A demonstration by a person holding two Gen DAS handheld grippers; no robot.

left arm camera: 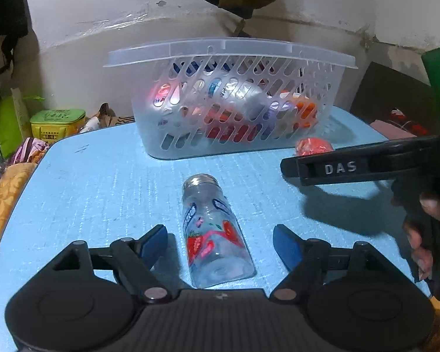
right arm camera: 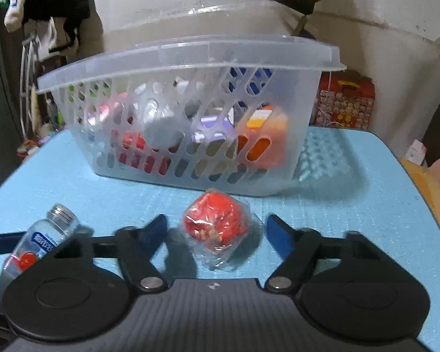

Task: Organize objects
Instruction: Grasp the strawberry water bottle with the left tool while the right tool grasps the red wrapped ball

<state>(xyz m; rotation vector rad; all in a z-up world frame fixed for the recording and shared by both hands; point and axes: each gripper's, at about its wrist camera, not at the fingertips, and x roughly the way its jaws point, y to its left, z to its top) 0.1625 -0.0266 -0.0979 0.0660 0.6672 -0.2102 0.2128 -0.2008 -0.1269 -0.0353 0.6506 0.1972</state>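
A small clear bottle (left arm camera: pixel 214 234) with a strawberry label and a silver cap lies on the blue table top (left arm camera: pixel 102 190), its cap towards the basket. My left gripper (left arm camera: pixel 220 230) stands open around it, with a gap at each blue pad. A red ball in clear wrap (right arm camera: pixel 217 226) rests in front of the basket. My right gripper (right arm camera: pixel 217 221) straddles it, open, with neither pad touching. The translucent slotted basket (left arm camera: pixel 228 48) holds several colourful packets. The bottle (right arm camera: pixel 41 237) also shows at the lower left of the right wrist view.
A finger of the right gripper (left arm camera: pixel 331 168), held by a hand (left arm camera: pixel 425 234), reaches in from the right of the left wrist view. A green tin (left arm camera: pixel 57 124) and cloth lie off the table's left edge. A red gift box (right arm camera: pixel 346 101) stands behind the basket (right arm camera: pixel 190 55).
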